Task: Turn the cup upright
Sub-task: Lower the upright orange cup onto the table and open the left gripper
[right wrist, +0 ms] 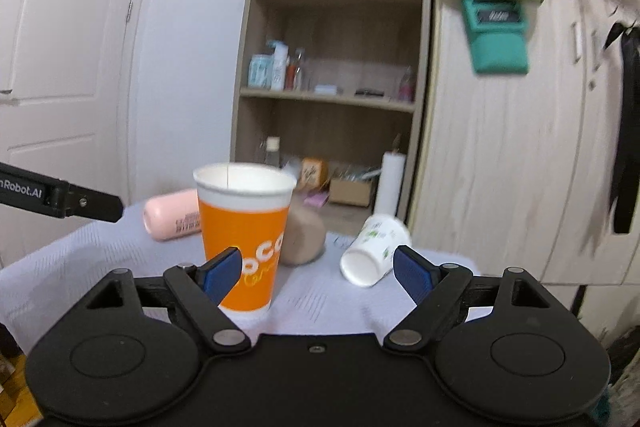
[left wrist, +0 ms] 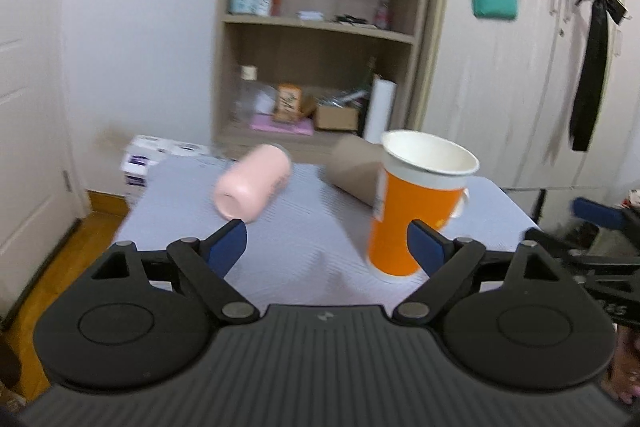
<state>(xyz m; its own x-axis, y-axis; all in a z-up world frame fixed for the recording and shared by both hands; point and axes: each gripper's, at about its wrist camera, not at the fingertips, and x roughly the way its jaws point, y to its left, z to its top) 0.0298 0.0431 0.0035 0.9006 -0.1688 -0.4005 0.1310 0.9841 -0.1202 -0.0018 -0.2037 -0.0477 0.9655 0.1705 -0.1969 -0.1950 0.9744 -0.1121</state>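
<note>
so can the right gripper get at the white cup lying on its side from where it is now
Probably yes. The right gripper has its jaws wide open and empty, and the white cup lies on its side on the table just ahead, near the right jaw, with nothing between them. The upright orange cup stands off to the left.

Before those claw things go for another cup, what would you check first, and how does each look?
1. Orange cup upright, mouth up: ok.
2. Other cups need flipping: pink cup, brown cup and white cup all lie on their sides: not ok.
3. Left gripper open and holding nothing: ok.
4. Right gripper open and holding nothing: ok.
5. White cup sits just ahead of the right gripper, near its right finger, nothing blocking: ok.
6. Sharp view for aiming: both pictures are motion-blurred: not ok.
</note>
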